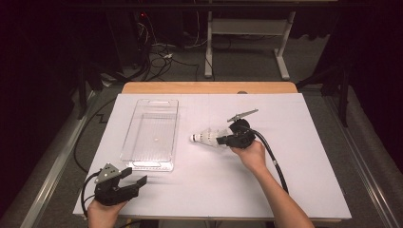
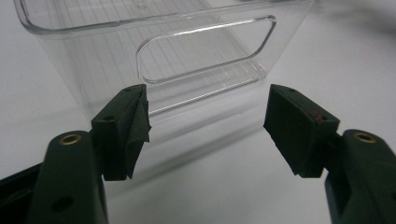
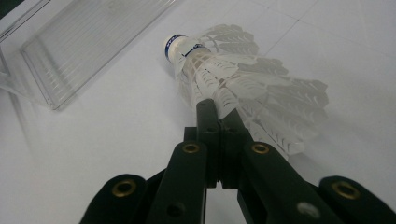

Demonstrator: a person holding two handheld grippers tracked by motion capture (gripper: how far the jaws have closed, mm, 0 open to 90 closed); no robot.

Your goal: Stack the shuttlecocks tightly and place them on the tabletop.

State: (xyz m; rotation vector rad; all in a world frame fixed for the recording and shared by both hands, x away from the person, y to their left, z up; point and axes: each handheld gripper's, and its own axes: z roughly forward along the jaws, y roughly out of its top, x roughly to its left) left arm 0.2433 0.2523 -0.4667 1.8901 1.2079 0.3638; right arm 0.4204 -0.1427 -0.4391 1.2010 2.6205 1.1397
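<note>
A white table [image 1: 294, 190] carried a clear plastic bin [image 1: 153, 133]. Near its short end the left gripper [image 1: 138, 180] rested with jaws wide apart, holding nothing. The right gripper [image 1: 222, 140] was clamped on the feather skirt of a shuttlecock [image 1: 205, 137], just right of the bin.

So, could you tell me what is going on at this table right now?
A person holds a gripper in each hand at a white table. The right gripper is shut on the skirt of a white shuttlecock, whose cork end points toward the clear plastic bin. The left gripper rests near the table's front edge with its jaws open, facing the bin's near end wall. The bin looks empty.
</note>
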